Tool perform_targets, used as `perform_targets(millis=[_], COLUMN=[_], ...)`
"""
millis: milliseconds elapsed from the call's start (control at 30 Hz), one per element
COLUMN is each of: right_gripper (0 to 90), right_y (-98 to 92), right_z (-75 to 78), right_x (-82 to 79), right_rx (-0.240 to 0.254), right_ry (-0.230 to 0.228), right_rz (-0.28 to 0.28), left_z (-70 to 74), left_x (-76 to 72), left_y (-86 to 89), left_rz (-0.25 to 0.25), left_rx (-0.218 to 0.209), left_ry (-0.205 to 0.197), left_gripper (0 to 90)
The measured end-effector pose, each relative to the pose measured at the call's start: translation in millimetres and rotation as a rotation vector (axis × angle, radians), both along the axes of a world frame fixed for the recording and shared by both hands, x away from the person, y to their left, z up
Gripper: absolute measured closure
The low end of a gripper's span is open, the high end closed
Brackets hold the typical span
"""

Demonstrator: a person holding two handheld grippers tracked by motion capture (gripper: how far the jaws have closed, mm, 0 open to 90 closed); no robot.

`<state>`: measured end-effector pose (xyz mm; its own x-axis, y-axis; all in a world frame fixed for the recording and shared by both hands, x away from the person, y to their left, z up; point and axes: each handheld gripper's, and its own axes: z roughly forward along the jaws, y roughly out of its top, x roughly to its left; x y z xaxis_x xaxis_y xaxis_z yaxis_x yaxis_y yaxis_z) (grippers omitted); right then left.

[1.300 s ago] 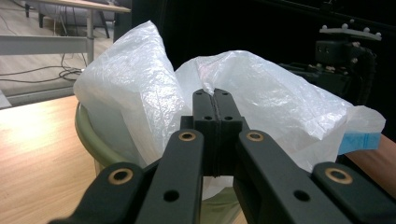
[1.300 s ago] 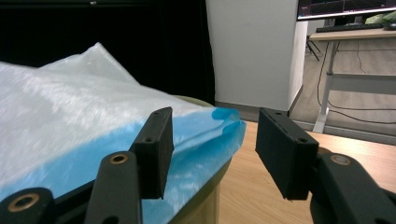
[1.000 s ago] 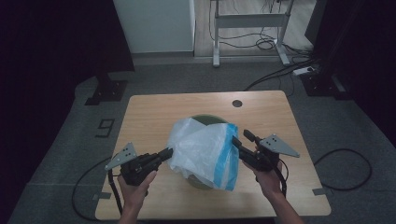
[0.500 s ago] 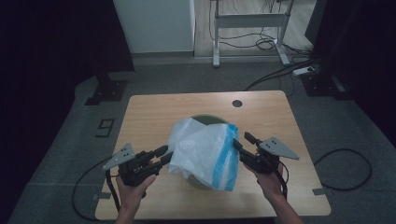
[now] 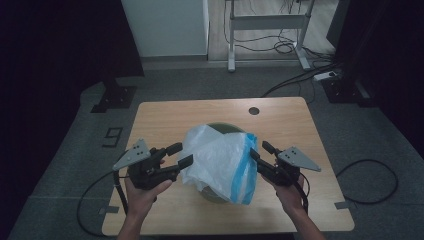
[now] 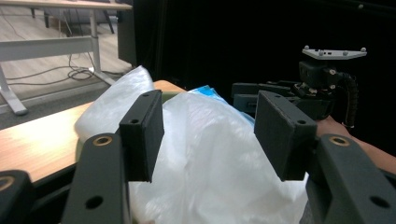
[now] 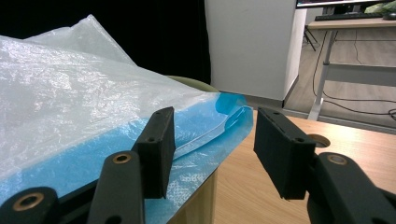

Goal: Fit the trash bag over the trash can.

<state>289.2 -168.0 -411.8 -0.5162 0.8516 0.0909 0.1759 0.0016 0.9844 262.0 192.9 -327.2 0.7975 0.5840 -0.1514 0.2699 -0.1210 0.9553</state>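
A white plastic bag (image 5: 220,160) with a blue band (image 5: 246,170) lies draped over a round olive-green bin (image 5: 218,128) near the table's front. My left gripper (image 5: 182,154) hovers at the bag's left side. Its jaws have just been opening and stand apart, with bag film (image 6: 205,154) in front of them and nothing pressed. My right gripper (image 5: 258,149) is open at the bag's right side. In the right gripper view (image 7: 219,151) the blue edge (image 7: 219,123) reaches into the gap between the pads, loose. The right gripper (image 6: 245,95) also appears beyond the bag in the left gripper view.
The wooden table (image 5: 165,115) has a round cable hole (image 5: 254,110) at its far right. Beyond it stand a white cabinet (image 5: 165,25) and a white desk frame (image 5: 267,22), with cables (image 5: 300,80) on the grey floor. Each gripper trails a black cable off the table's front.
My left gripper was shut on the bag's left edge; it has opened, let the film go and risen a little. The right gripper has stayed where it was.
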Motion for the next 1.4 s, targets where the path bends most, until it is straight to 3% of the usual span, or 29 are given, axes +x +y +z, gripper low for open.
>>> perform_targets(millis=[267, 367, 500, 600, 667, 733, 967, 1167, 1300, 1400], right_gripper=[47.3, 47.3, 47.3, 47.4, 47.4, 47.4, 47.2, 46.5, 46.2, 46.4], right_y=[-0.7, -0.2, -0.9, -2.4, -4.2, -5.8, -7.8, -6.7, -2.1, 0.1], right_z=[-0.7, -0.8, -1.7, -1.9, -1.9, -1.9, -0.3, 4.0, 7.7, 9.5], right_x=[-2.6, -4.5, -6.1, -7.1, -8.3, -9.6, -13.5, -17.9, -21.2, -20.9], right_rx=[0.000, -0.003, -0.002, 0.003, 0.007, 0.010, 0.023, 0.034, -0.008, 0.003], right_ry=[-0.003, -0.007, -0.009, -0.009, -0.010, -0.013, -0.017, -0.033, -0.064, -0.061], right_rz=[-0.001, 0.000, 0.002, -0.002, -0.004, -0.008, -0.002, 0.012, 0.015, 0.033], left_z=[-2.2, -10.9, -19.0, -23.2, -25.8, -27.8, -33.8, -38.7, -39.6, -38.7], left_x=[3.3, 6.3, 7.9, 7.2, 6.4, 5.1, 0.2, -1.3, -1.2, -1.6], left_y=[-29.6, -36.5, -37.2, -32.5, -25.6, -18.8, 1.1, 7.9, 10.5, 11.9], left_rz=[-0.013, -0.024, -0.031, -0.017, -0.019, -0.025, -0.022, -0.020, -0.030, -0.031], left_rx=[0.142, 0.187, 0.198, 0.147, 0.083, 0.017, -0.120, -0.135, -0.151, -0.166], left_ry=[0.051, 0.070, 0.061, 0.035, 0.025, 0.012, -0.012, -0.006, 0.001, 0.002], left_gripper=[39.8, 52.4, 75.8, 84.2, 87.7, 88.6, 89.4, 89.3, 89.3, 89.3])
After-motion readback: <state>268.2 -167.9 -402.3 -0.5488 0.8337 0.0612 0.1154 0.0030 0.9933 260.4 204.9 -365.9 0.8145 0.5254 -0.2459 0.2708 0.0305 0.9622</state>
